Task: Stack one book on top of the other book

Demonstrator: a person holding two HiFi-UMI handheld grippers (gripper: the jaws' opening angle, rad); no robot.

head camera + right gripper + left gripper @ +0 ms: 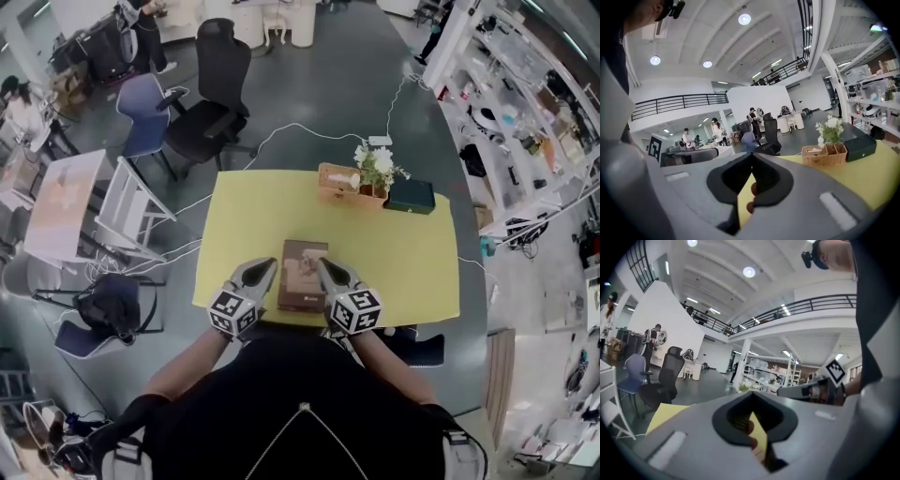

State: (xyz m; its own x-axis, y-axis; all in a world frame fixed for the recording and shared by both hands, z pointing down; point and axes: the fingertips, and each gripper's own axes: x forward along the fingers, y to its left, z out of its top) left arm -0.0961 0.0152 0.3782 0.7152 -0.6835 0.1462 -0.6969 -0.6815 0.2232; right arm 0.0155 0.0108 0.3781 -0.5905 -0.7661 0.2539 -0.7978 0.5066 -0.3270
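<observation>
We see the two books [302, 281] lying as one brown pile on the near middle of the yellow table [412, 262], close to its near edge. From above we cannot make out the line between upper and lower book.

The left gripper [265, 269] sits just beside the pile's left long edge, and the right gripper [323, 267] just beside its right long edge. Both point away from us and slightly inward. Whether the tips touch the covers we cannot tell from the head view.

In the left gripper view, the jaws are drawn together. Only a thin sliver of yellow tabletop shows through the slit under the dark notch, and nothing is held there. The right gripper view shows the same: jaws closed to a narrow slit, yellow showing behind it, nothing clamped. Each gripper view also shows the other gripper lying level off to the side, with its marker cube [836, 372] facing the camera.

At the far edge of the table stand a wicker basket [339, 187], white flowers [377, 161] beside it, and a dark green box [411, 196] to their right. These are well apart from the books. A black office chair [211, 103] stands beyond the table on the left.
</observation>
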